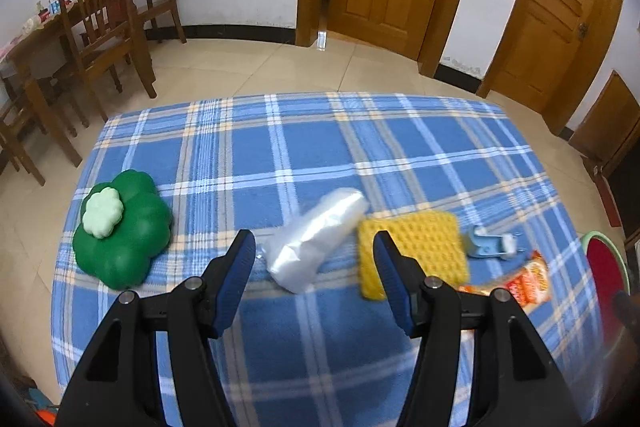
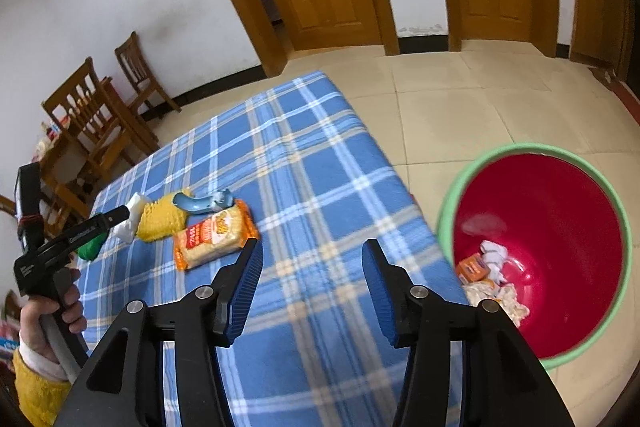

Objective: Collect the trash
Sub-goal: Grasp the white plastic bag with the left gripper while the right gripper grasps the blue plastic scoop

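With both the left gripper [image 1: 315,243] and right gripper [image 2: 312,251] spread and empty, the plastic bag [image 1: 316,239] and noodle packet [image 2: 214,237] left on the checked cloth [image 2: 320,163] could be missed or dropped beside the bin [image 2: 444,211] if pinched loosely

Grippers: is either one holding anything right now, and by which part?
Nothing is held. The left gripper and the right gripper both stand open and empty above the tablecloth.

Left gripper [image 1: 314,251], right gripper [image 2: 312,259]: fingers apart, empty.
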`<state>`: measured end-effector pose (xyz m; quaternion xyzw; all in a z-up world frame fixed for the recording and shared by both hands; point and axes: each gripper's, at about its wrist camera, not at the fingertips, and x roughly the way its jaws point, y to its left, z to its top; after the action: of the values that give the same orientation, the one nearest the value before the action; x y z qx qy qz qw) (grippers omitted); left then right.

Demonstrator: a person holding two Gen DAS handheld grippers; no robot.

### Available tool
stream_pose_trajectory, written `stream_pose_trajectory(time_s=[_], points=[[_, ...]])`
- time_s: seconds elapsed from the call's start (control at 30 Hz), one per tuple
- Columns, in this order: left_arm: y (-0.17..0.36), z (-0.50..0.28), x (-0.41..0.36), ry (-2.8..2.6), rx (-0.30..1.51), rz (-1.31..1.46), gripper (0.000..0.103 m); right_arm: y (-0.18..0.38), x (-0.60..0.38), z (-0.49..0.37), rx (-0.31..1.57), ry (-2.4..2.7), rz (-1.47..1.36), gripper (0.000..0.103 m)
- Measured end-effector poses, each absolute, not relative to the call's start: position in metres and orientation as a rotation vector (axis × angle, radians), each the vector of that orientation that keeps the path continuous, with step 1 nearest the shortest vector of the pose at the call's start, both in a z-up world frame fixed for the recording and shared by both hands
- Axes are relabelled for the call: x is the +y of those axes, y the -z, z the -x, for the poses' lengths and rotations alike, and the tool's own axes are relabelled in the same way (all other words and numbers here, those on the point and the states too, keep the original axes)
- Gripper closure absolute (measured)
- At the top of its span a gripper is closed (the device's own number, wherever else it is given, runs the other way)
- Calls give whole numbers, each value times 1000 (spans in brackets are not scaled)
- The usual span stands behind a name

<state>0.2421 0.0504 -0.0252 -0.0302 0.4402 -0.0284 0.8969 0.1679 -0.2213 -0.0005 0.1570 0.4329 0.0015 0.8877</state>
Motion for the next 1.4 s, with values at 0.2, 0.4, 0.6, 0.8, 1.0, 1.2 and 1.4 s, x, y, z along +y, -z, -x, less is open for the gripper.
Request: stream_pose_trajectory(time_s=[0.2, 0.4, 0.6, 0.8, 1.0, 1.2, 1.4], points=[[38, -252, 58, 66, 926, 83, 42, 8, -195, -194, 930, -53, -271, 46], [47, -257, 63, 97, 914, 121, 51, 16, -169, -221, 966, -106, -198, 44], [47, -254, 67, 104, 885, 155, 54, 26, -148, -245, 1001, -144, -130, 43], [46, -245, 72, 105, 886, 216, 54, 34, -131, -266, 1035, -188, -59, 39], [40, -239, 80, 88, 866, 247, 54, 40, -115, -282, 1057, -231, 14, 36], [39, -237, 82, 85, 856, 255, 54, 50, -104, -296, 1078, -251, 47, 36], [40, -236, 84, 92, 856, 259, 54, 51, -95, -297, 1047, -246, 100, 43]])
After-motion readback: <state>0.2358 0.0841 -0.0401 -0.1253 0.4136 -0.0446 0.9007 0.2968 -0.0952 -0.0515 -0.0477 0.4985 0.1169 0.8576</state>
